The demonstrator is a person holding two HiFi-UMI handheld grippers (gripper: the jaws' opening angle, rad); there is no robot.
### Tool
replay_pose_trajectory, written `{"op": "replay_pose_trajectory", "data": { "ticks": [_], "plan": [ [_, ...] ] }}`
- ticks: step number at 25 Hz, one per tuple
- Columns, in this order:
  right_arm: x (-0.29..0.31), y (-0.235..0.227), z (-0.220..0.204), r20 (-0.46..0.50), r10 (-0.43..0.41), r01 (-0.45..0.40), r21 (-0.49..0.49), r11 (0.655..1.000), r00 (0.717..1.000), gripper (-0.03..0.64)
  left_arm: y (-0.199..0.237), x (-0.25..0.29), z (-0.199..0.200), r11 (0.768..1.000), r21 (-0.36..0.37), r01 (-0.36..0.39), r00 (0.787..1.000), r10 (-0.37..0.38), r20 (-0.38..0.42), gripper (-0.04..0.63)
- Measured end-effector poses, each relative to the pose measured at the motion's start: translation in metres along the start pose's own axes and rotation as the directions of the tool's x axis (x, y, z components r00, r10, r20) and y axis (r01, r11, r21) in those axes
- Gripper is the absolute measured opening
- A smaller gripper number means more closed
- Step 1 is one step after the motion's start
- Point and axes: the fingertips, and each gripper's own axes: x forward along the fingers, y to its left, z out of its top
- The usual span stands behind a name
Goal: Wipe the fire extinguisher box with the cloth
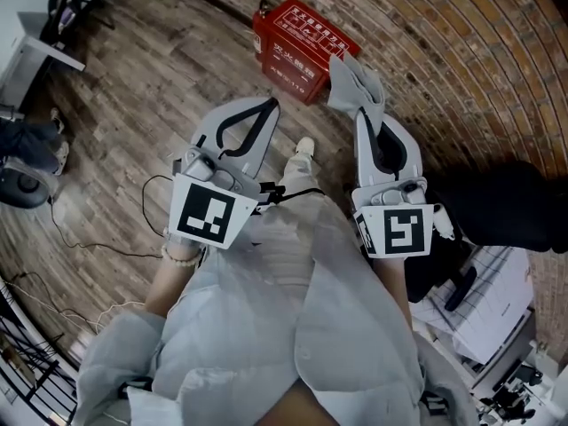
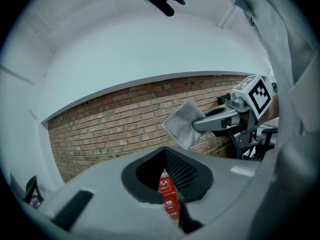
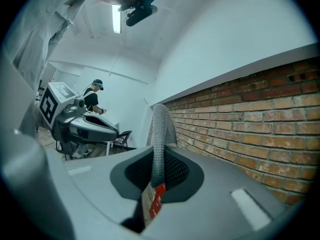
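The red fire extinguisher box (image 1: 302, 47) stands on the wooden floor against the brick wall, ahead of both grippers. My right gripper (image 1: 366, 112) is shut on a grey cloth (image 1: 355, 80), which is held up just right of the box and not touching it. The cloth (image 3: 160, 131) rises on edge from between the jaws, with a strip of the red box (image 3: 157, 204) below it. My left gripper (image 1: 268, 106) is shut with nothing in it, short of the box. From it I see the box (image 2: 167, 196) through the jaws' hollow, and the cloth (image 2: 182, 124) to the right.
A curved brick wall (image 1: 444, 69) runs behind the box. Cables (image 1: 80, 238) and a chair base (image 1: 22, 185) lie at the left, a black bag (image 1: 506, 207) and papers (image 1: 497, 300) at the right. A person (image 3: 92, 99) stands far off by a table.
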Motion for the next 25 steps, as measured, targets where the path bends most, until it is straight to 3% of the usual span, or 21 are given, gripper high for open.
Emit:
{"op": "replay_pose_trajectory", "data": {
  "ticks": [9,18,25],
  "plan": [
    [0.049,-0.031,-0.017,-0.018,0.050,-0.050,0.002,0.999,0.999,0.020,0.025,0.047,-0.015,1.000,-0.012,-0.029,0.999,0.029,-0.034,-0.003],
    [0.114,-0.092,-0.033,-0.015,0.104,-0.104,0.031,0.994,0.994,0.020,0.058,0.121,-0.014,0.998,0.002,-0.066,0.995,0.066,-0.074,-0.003],
    [0.168,-0.141,-0.039,-0.024,0.164,-0.163,0.032,0.986,0.986,0.020,0.094,0.177,-0.012,0.992,-0.029,-0.126,0.988,0.123,-0.096,-0.003]
  ]
}}
